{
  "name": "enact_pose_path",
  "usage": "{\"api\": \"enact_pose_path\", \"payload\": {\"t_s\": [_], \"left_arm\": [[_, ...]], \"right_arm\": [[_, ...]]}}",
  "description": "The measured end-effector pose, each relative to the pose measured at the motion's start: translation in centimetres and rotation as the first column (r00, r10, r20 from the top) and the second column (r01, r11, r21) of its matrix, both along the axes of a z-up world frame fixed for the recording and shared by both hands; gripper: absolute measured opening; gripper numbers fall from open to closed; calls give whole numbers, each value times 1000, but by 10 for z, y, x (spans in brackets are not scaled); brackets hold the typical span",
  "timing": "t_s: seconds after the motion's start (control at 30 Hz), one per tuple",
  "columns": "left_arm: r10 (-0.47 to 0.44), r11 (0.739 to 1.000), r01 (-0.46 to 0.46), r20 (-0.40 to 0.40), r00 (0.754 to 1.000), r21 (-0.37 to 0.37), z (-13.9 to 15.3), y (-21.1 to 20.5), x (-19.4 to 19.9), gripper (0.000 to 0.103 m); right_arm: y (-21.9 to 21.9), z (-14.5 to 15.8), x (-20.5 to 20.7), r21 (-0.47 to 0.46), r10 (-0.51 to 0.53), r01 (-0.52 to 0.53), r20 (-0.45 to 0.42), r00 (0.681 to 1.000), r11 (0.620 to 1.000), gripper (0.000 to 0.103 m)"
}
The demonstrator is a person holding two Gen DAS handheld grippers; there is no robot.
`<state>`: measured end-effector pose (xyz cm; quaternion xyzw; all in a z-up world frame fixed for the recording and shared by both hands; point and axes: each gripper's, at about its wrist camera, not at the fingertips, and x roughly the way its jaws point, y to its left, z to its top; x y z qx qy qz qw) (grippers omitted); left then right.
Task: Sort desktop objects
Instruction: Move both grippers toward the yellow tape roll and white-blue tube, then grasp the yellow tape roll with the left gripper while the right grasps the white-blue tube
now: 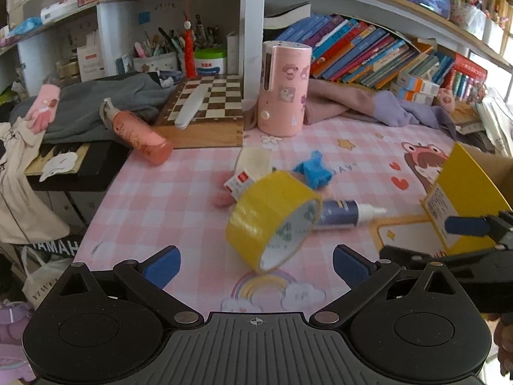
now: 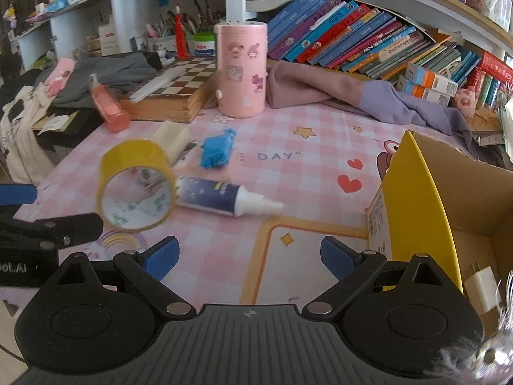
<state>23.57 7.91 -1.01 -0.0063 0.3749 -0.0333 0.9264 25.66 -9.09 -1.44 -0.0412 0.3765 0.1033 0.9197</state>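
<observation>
A yellow tape roll point(image 1: 272, 218) point(image 2: 136, 186) stands on its edge on the pink checked mat, just ahead of my open left gripper point(image 1: 256, 266), untouched by its pads. Behind the roll lie a dark blue tube with a white nozzle point(image 1: 346, 213) point(image 2: 224, 197), a blue clip-like thing point(image 1: 312, 170) point(image 2: 216, 150) and a small red-and-white box point(image 1: 239, 183). My right gripper point(image 2: 250, 256) is open over the mat with nothing between its fingers. A yellow cardboard box point(image 1: 465, 199) point(image 2: 423, 199) stands open at the right, with a white block point(image 2: 484, 285) inside it.
A pink sticker-covered canister point(image 1: 283, 89) point(image 2: 240, 70) stands at the back. A pink bottle point(image 1: 138, 131) point(image 2: 107, 106) lies by a chessboard point(image 1: 208, 96) point(image 2: 179, 86). Purple cloth point(image 1: 384, 106) point(image 2: 368, 96), leaning books point(image 1: 368, 51) and grey clothes point(image 1: 96, 102) crowd the rear.
</observation>
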Motion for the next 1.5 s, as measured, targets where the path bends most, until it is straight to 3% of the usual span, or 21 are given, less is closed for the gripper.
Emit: {"api": "enact_pose_path", "payload": {"t_s": [0.17,0.3,0.43,0.63,0.7,0.73,0.8,0.97,1.17,1.37,1.47,1.5], "left_arm": [[10,1000,-10,-5,1000,3,-5,0,23,102],[-94,996,94,-11,996,11,-11,-1,38,101],[-214,976,215,-35,976,29,-15,-1,53,101],[-314,945,319,-70,947,71,-21,-6,65,78],[-329,939,336,-88,940,72,-23,-8,68,59],[-330,938,338,-95,939,78,-24,-9,68,56],[-310,942,319,-95,946,104,-23,-9,67,44],[-249,963,259,-121,961,69,-15,3,59,40],[-65,998,68,-163,985,14,-9,25,40,40],[49,998,-43,-141,989,48,-7,33,28,40],[65,997,-58,-156,986,51,-11,31,26,40],[63,997,-55,-160,985,54,-12,29,25,41]], "right_arm": [[-6,-4,19,12,13,-13,-24,1000,1000,95],[-5,-5,26,7,46,-46,-27,999,999,95],[-4,-9,33,-3,81,-81,-46,996,997,95],[-1,-12,39,-7,126,-127,-57,990,992,95],[0,-13,40,-11,142,-143,-61,988,990,95],[0,-13,40,-10,148,-149,-63,987,989,95],[0,-14,42,-6,154,-155,-69,986,988,95],[-1,-16,54,34,166,-163,-106,980,986,95],[13,-15,73,5,268,-270,-123,955,963,95],[41,-23,93,-95,439,-457,-158,884,885,94],[52,-33,98,-145,496,-523,-188,848,840,91],[54,-36,99,-151,504,-535,-200,840,831,85]]}}
